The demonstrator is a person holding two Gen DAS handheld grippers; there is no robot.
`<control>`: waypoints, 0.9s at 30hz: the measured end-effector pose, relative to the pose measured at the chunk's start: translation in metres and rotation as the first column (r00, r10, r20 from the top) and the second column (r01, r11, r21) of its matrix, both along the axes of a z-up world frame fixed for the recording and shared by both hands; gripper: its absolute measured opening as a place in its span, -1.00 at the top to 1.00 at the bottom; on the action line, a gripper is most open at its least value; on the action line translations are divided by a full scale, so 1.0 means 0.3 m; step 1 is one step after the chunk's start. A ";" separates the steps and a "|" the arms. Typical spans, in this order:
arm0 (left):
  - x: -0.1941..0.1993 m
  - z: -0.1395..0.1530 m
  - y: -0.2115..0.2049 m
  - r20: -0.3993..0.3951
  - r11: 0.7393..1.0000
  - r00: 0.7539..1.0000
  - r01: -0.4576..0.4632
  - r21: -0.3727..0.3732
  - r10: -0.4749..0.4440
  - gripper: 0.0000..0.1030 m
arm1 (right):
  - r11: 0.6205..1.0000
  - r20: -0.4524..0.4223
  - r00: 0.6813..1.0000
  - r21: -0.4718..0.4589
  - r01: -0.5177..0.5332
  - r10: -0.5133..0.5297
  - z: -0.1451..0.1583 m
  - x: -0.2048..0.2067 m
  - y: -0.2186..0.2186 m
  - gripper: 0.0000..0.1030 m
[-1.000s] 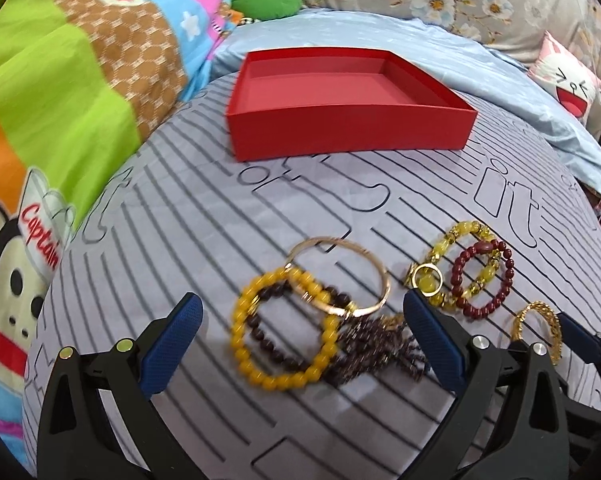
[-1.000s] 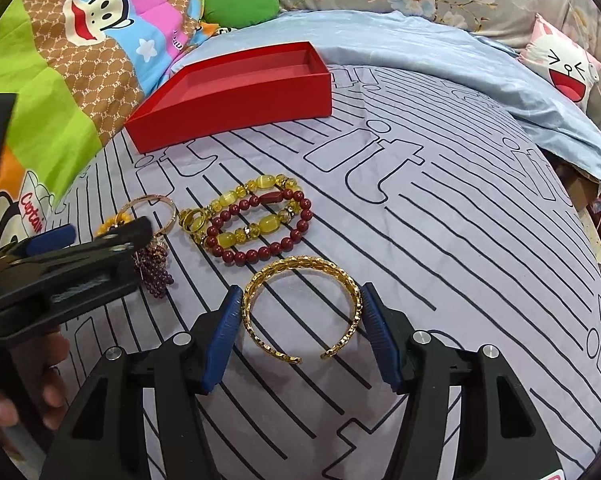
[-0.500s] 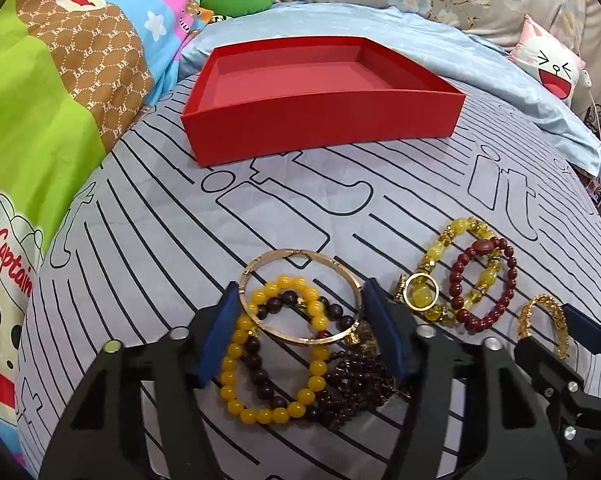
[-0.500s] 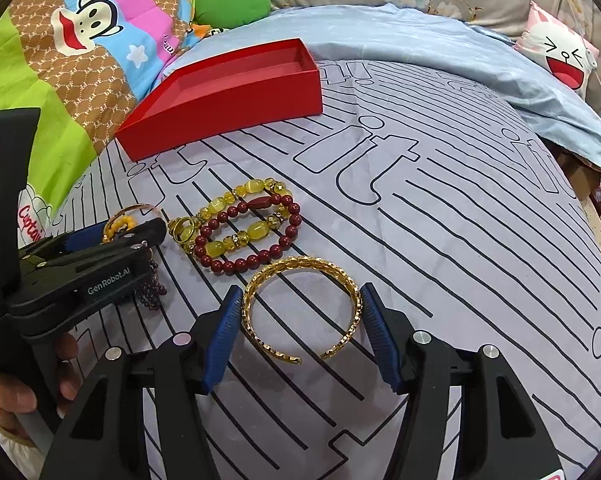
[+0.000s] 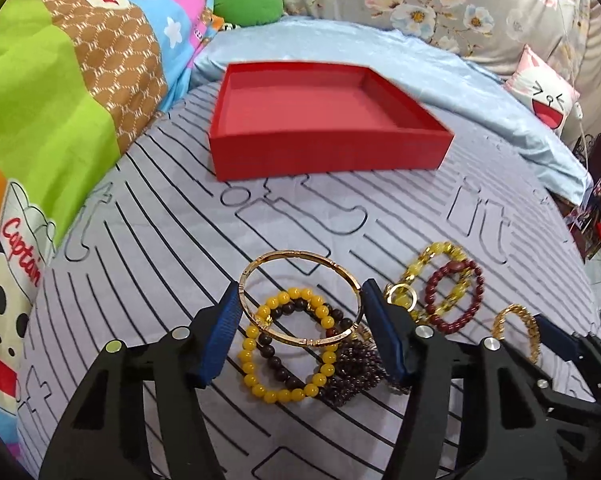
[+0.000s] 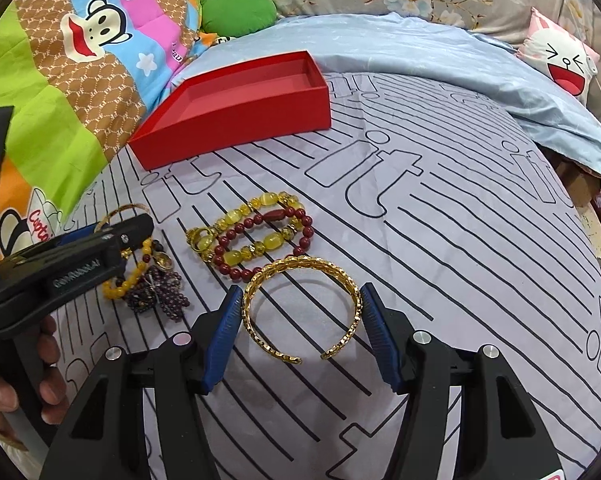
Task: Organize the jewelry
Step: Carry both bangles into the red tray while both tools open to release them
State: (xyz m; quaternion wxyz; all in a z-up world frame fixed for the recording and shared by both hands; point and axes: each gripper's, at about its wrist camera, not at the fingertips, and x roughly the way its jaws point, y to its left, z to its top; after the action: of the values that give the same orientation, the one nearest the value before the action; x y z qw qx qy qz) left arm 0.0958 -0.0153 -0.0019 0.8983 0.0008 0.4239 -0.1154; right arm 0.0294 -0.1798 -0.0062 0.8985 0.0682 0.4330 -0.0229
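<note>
My left gripper [image 5: 300, 320] is shut on a thin gold bangle [image 5: 296, 258], its blue pads pressing both sides; the bangle lies over a yellow bead bracelet [image 5: 256, 386] and dark purple beads [image 5: 356, 372]. My right gripper [image 6: 300, 320] is shut on an open gold cuff bracelet [image 6: 300, 264], pads touching each side. A red bead bracelet [image 6: 260, 268] and a yellow stone bracelet [image 6: 260, 204] with a gold ring [image 6: 198, 240] lie just beyond it. An empty red box [image 5: 324, 144] sits farther back; it also shows in the right wrist view [image 6: 236, 120].
Everything lies on a grey bedsheet [image 6: 440, 240] with black lines. A colourful monkey-print quilt [image 5: 60, 80] rises at the left, a light blue blanket [image 6: 420, 52] at the back, a cat-face pillow [image 6: 560, 60] at back right. The bed edge drops off at the right.
My left gripper narrowed from wide open and closed onto the thin gold bangle, moving forward. My right gripper closed in slightly around the gold cuff.
</note>
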 end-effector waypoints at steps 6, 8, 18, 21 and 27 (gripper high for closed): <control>-0.006 0.097 0.013 0.049 1.000 0.999 0.008 -0.013 -0.008 -0.13 | 0.999 0.033 0.999 0.022 -0.032 0.032 0.057 0.021 0.000 -0.12; 0.005 0.128 0.009 0.066 1.000 0.998 0.013 -0.008 -0.012 -0.13 | 0.998 0.046 0.998 0.022 -0.051 0.050 0.080 0.047 0.001 -0.12; 0.219 0.247 -0.030 0.165 0.999 0.986 0.022 0.047 -0.030 -0.13 | 0.987 0.112 0.983 0.043 -0.152 0.147 0.236 0.389 -0.042 -0.12; 0.328 0.270 -0.040 0.183 0.999 0.983 0.025 0.037 -0.031 -0.13 | 0.984 0.112 0.980 0.050 -0.171 0.164 0.249 0.537 -0.051 -0.12; 0.587 0.264 -0.068 0.188 0.999 0.982 0.028 0.027 -0.033 -0.13 | 0.976 0.045 0.980 0.092 -0.199 0.195 0.206 0.843 -0.062 -0.12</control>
State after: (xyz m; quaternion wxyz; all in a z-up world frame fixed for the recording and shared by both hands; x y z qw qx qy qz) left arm 0.2718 -0.0356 0.0773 0.9325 0.0289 0.3381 -0.1236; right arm 0.2822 -0.1984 0.0556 0.8996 0.0685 0.4222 0.0884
